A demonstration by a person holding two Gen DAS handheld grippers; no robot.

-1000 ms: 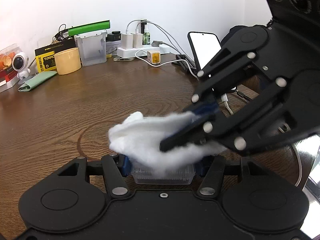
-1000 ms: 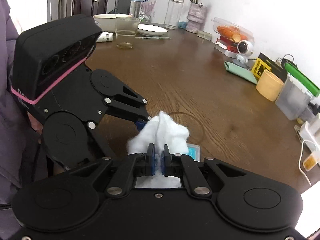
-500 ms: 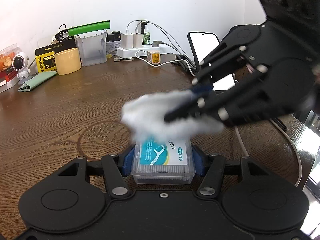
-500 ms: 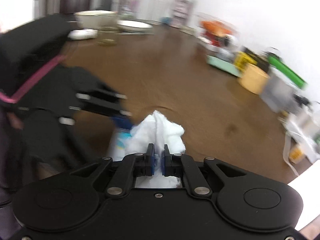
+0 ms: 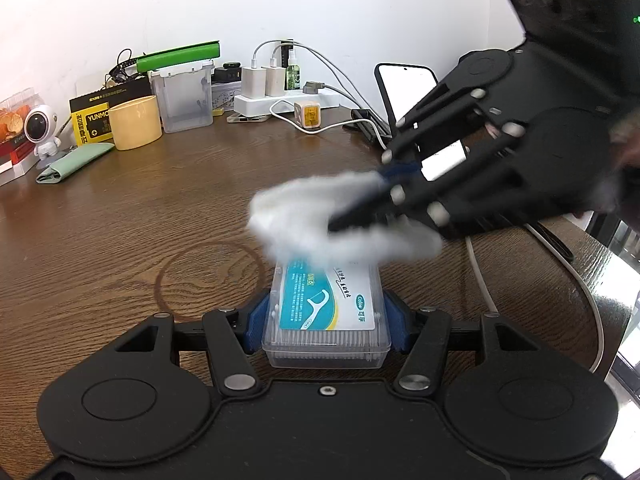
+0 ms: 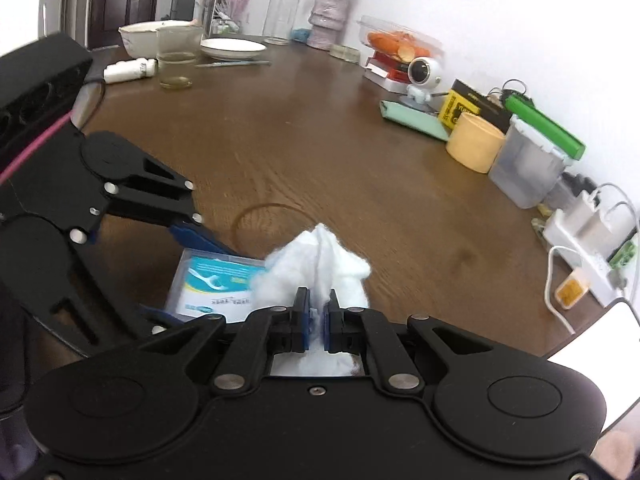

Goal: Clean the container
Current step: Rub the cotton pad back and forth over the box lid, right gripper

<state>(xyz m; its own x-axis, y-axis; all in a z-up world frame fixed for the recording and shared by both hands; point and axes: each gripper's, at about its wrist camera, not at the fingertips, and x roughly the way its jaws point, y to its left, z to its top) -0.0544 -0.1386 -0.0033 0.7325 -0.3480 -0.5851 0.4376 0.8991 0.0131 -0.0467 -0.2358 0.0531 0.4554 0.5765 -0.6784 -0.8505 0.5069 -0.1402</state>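
Yellow cup (image 5: pixel 135 122) beyond cotton wad (image 5: pixel 320 220)

Home dining table (image 6: pixel 320 152): dishes (image 6: pixel 232 48), flower vase (image 6: pixel 328 24), chargers (image 5: pixel 264 82).

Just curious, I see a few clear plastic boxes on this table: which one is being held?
The small floss-pick box with the blue label, clamped in the left gripper. The taller box with the green-edged lid stands by the wall.
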